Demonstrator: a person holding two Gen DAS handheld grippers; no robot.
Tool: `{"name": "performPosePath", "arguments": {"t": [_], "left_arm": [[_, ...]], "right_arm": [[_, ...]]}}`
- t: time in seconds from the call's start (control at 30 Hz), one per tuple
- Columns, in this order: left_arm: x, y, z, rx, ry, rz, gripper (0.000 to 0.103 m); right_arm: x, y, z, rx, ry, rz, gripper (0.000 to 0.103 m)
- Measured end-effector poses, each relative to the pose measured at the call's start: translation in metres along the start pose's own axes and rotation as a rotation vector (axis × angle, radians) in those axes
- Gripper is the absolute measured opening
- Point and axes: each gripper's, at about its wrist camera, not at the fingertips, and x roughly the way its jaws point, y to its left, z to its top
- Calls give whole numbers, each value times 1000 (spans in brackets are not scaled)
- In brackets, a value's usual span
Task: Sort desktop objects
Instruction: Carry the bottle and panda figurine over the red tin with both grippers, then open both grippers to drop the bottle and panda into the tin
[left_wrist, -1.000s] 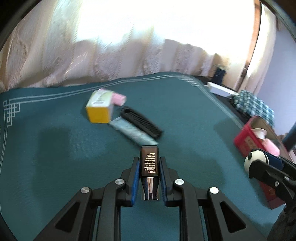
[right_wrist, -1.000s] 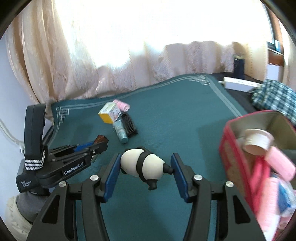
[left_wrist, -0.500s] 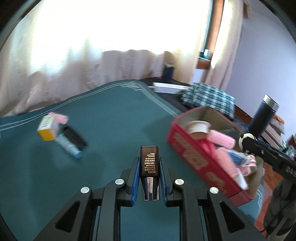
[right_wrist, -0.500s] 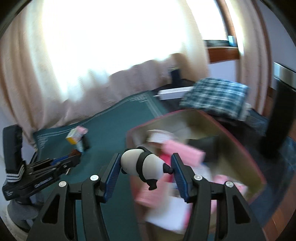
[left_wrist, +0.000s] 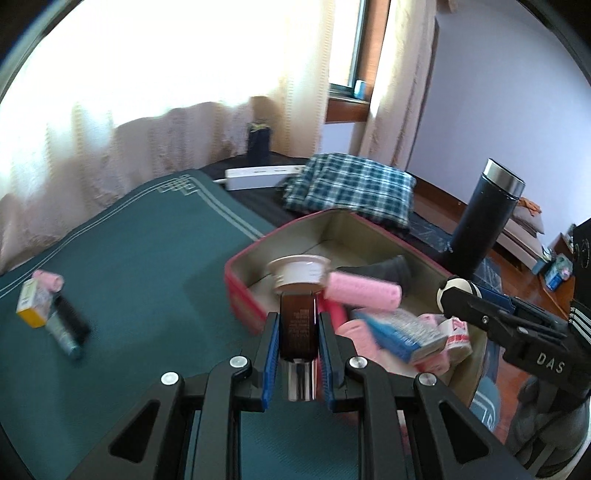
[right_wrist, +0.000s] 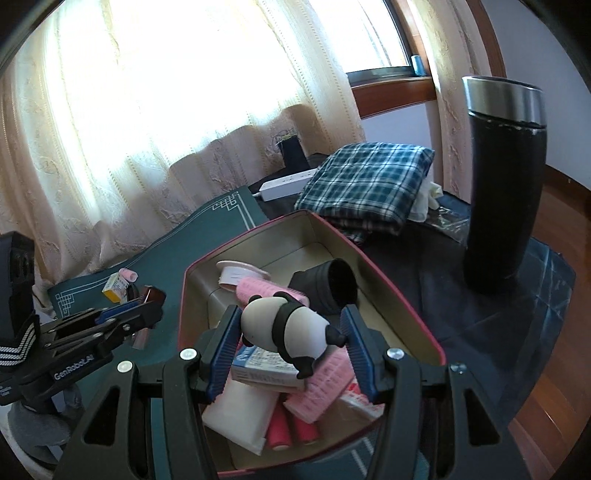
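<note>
My left gripper (left_wrist: 297, 325) is shut on a small brown cosmetic bottle (left_wrist: 298, 326) with a silver cap, held at the near left wall of the red box (left_wrist: 242, 291). My right gripper (right_wrist: 290, 332) is shut on a black-and-white panda figure (right_wrist: 284, 328), hanging over the same red box (right_wrist: 402, 299). The box holds pink rollers (left_wrist: 364, 291), a white lid (left_wrist: 299, 267), a blue-and-white packet (left_wrist: 402, 332) and a black cup (right_wrist: 327, 284). In the left wrist view the right gripper (left_wrist: 458, 295) shows at the right with the panda; the left gripper (right_wrist: 147, 306) shows at the left of the right wrist view.
On the green mat (left_wrist: 140, 266) at the left lie a yellow-and-white carton (left_wrist: 33, 302), a pink roller (left_wrist: 48, 278), a black comb (left_wrist: 72, 321) and a grey tube (left_wrist: 64, 334). A tall black flask (right_wrist: 506, 184), a folded plaid cloth (right_wrist: 365, 181) and a white power strip (left_wrist: 264, 173) stand beyond the box.
Both grippers have swung right from over the mat to the red box, each still carrying its object. The carton, comb and tube have slid to the left edge of view.
</note>
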Motion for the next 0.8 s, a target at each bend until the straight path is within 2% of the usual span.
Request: {"name": "performPosePath", "arguments": {"t": [0.33, 0.57, 0.8], "left_arm": [[31, -15, 14, 31, 22, -24, 21], [29, -1, 17, -18, 9, -54, 21], [19, 20, 14, -75, -1, -23, 21]], "right_arm": [[7, -10, 0, 13, 9, -11, 59], [17, -1, -1, -9, 26, 10, 59], [25, 0, -5, 1, 52, 24, 61]]}}
